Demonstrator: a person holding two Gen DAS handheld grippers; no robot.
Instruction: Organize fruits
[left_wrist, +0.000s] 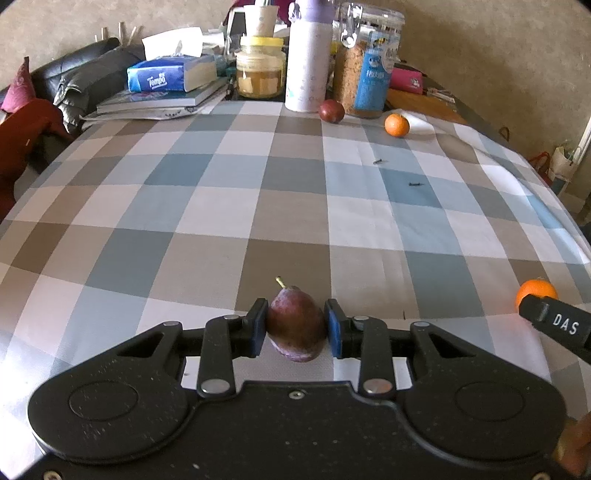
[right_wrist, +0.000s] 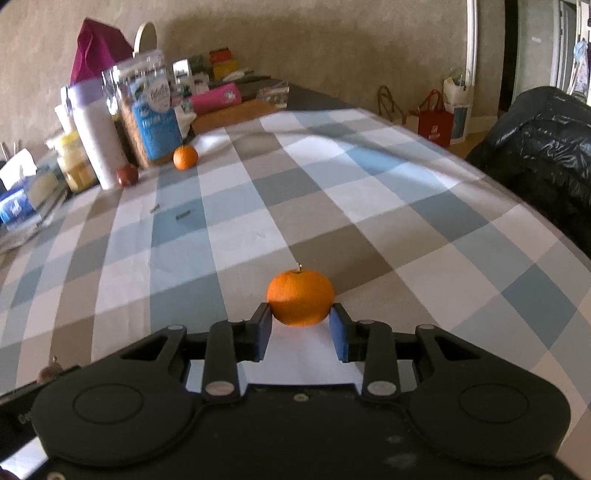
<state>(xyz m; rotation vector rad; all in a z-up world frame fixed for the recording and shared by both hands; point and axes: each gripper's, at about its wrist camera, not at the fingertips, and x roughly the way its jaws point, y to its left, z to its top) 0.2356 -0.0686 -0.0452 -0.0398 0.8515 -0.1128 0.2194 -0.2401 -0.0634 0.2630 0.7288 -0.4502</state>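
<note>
**Both grippers at fruit, checked cloth**

Checked tablecloth (left_wrist: 221, 206) across the whole table; clutter along the far edge. Far mandarin (left_wrist: 397, 124) and far plum (left_wrist: 331, 110) near the white bottle (left_wrist: 306, 62), well apart from both tools.

Left gripper (left_wrist: 296, 326): clamped on near plum (left_wrist: 295, 325), blue pads touching both flanks, stem away from the camera. Whether fruit rests on cloth or hangs just above: cannot tell.

Right gripper (right_wrist: 301, 328): jaws partly closed around near mandarin (right_wrist: 300, 297), sitting on the cloth at the fingertips. Pad contact on its lower sides likely; firm grip not confirmed.

Handling, judged: both light, rounded. Plum skin smooth, flesh soft, bruises under hard squeeze; grip across widest belly. Mandarin peel loose, gives a little; hold at equator, not at stem.
</note>
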